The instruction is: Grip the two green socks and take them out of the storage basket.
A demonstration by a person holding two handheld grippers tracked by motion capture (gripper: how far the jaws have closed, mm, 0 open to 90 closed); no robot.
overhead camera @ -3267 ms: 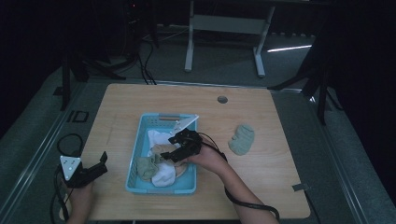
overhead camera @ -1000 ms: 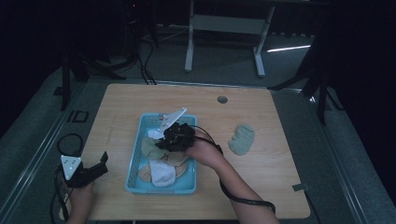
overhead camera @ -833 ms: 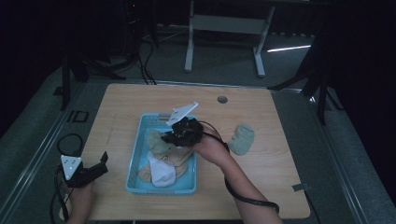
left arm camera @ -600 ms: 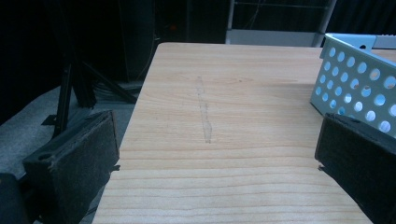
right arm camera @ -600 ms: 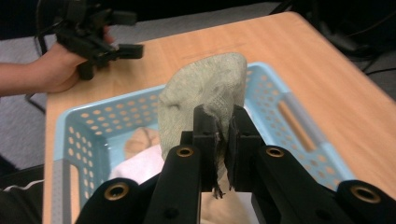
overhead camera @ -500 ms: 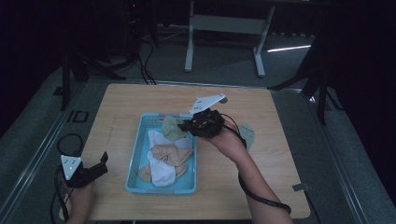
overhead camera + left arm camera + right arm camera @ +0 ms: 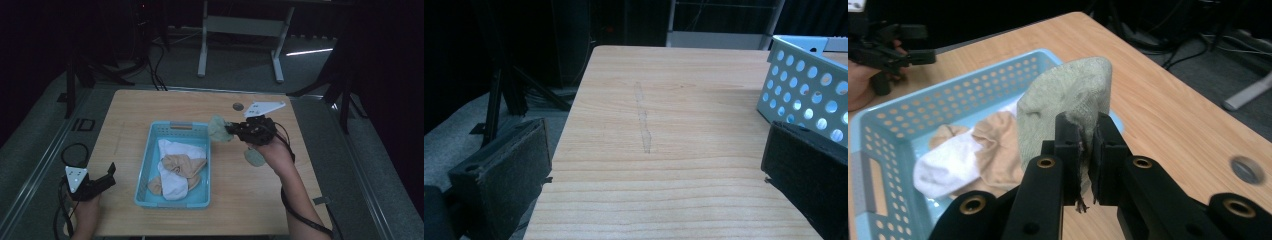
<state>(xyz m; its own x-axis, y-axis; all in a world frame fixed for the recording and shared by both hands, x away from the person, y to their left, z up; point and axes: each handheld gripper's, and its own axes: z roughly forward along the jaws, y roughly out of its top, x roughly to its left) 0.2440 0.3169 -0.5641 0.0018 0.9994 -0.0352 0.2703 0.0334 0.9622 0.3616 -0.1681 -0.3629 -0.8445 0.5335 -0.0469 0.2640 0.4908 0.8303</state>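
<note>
My right gripper (image 7: 229,131) is shut on a pale green sock (image 7: 217,129) and holds it in the air above the far right corner of the light blue basket (image 7: 172,126). In the right gripper view the green sock (image 7: 1068,107) stands up from between the pressed jaws of my right gripper (image 7: 1087,137). A white sock (image 7: 175,150) and a tan sock (image 7: 182,165) lie in the basket. A second green sock (image 7: 255,157) lies on the table under my right hand. My left gripper (image 7: 109,176) rests open near the table's front left corner, with bare wood between its jaws (image 7: 656,160).
The wooden table (image 7: 150,107) has a round grey cable hole (image 7: 238,106) near its far edge. The basket's perforated wall (image 7: 809,90) stands to the right of my left gripper. A white desk frame (image 7: 240,30) stands on the floor beyond the table.
My right gripper has lifted the green sock out of the basket and carried it up and to the right, past the basket's far right corner. The left gripper has stayed still.
</note>
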